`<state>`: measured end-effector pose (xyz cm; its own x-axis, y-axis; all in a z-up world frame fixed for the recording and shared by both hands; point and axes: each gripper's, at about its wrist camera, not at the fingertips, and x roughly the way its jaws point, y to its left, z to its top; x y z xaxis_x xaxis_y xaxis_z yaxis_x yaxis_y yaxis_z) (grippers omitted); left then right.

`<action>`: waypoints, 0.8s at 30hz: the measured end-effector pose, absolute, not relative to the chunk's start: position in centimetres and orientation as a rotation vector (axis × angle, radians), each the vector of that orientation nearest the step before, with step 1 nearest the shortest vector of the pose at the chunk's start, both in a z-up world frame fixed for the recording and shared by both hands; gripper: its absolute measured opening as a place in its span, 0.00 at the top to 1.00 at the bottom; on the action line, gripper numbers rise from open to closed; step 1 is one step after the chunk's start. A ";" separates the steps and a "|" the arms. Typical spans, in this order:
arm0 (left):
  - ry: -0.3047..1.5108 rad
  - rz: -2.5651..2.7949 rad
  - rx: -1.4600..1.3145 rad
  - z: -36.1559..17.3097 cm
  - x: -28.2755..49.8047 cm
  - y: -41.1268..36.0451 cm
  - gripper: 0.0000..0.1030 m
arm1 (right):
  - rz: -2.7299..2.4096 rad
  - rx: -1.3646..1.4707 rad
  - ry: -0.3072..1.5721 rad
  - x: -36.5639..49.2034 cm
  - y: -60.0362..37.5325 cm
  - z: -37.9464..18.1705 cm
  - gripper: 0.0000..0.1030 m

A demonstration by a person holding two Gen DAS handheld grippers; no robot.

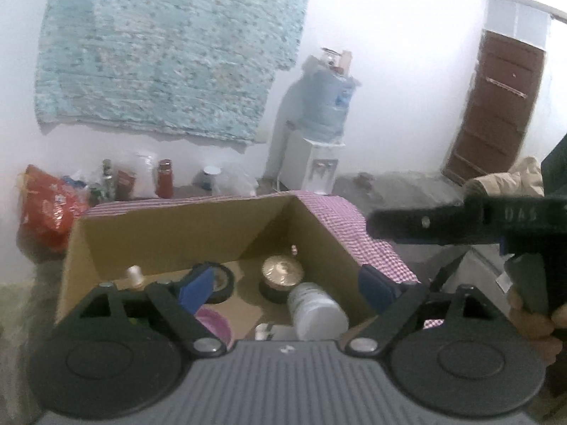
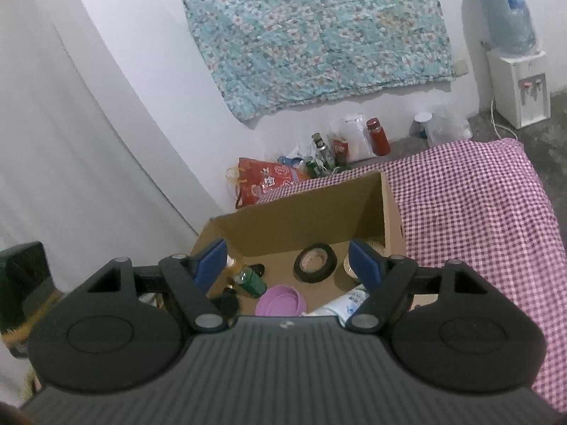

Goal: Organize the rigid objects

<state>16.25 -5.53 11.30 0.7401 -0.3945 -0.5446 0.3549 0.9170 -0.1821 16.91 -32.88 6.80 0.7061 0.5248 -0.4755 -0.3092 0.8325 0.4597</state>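
Note:
An open cardboard box point(image 1: 170, 233) stands on a purple checked cloth point(image 1: 375, 248). In it lie a black tape roll point(image 1: 221, 281), a round gold-lidded tin point(image 1: 281, 271), a white bottle point(image 1: 315, 310) on its side and a purple lid point(image 1: 214, 320). My left gripper point(image 1: 285, 288) hangs open above the box with nothing between its blue pads. In the right wrist view the box point(image 2: 301, 212) shows the tape roll point(image 2: 315, 262), the purple lid point(image 2: 280, 300), a green bottle point(image 2: 250, 279) and the white bottle point(image 2: 349, 302). My right gripper point(image 2: 288, 264) is open and empty above them.
A hand point(image 1: 531, 318) holds the right tool at the right edge of the left wrist view. By the wall stand a red bag point(image 2: 262, 180), several bottles point(image 2: 378, 136) and a water dispenser point(image 2: 521, 85). A brown door point(image 1: 496, 113) is far right. The checked cloth point(image 2: 478, 205) spreads right of the box.

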 end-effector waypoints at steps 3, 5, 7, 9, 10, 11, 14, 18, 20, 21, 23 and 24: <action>0.615 -0.370 -0.077 11.1 14.9 -4.3 0.13 | 0.474 0.245 0.667 16.4 -31.2 6.9 0.28; 0.619 -0.352 -0.079 10.8 14.2 -3.6 0.13 | 0.470 0.140 0.697 16.4 -30.0 6.9 0.31; 0.624 -0.342 -0.079 10.5 13.6 -3.1 0.13 | 0.477 0.053 0.738 16.7 -28.9 6.6 0.35; 0.629 -0.331 -0.077 10.2 12.9 -2.6 0.13 | 0.487 -0.027 0.786 17.4 -27.9 6.4 0.39; 0.630 -0.327 -0.076 10.0 12.7 -2.5 0.13 | 0.488 -0.066 0.806 17.7 -27.3 6.2 0.41; 0.633 -0.324 -0.077 9.8 12.5 -2.3 0.13 | 0.486 -0.112 0.826 18.1 -26.7 6.0 0.43; 0.643 -0.326 -0.092 9.3 12.5 -1.8 0.13 | 0.486 -0.251 0.878 19.1 -24.7 5.4 0.49; 0.648 -0.338 -0.110 8.8 12.7 -1.5 0.13 | 0.486 -0.377 0.939 20.5 -22.7 4.4 0.57; 0.645 -0.339 -0.112 8.6 12.8 -1.4 0.13 | 0.488 -0.412 0.966 21.3 -22.0 3.8 0.61; 0.645 -0.339 -0.115 8.6 12.9 -1.3 0.13 | 0.482 -0.428 0.977 21.8 -21.7 3.5 0.64; 0.647 -0.342 -0.119 8.6 12.9 -1.2 0.13 | 0.503 -0.398 1.004 22.4 -21.7 3.2 0.64; 0.646 -0.342 -0.121 8.5 12.6 -1.2 0.13 | 0.507 -0.386 1.011 22.7 -21.8 3.1 0.65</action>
<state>12.64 -1.20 8.48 0.7449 -0.3490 -0.5686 0.2742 0.9371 -0.2160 22.70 -21.78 3.14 0.4330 0.2216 -0.8737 -0.5672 0.8203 -0.0731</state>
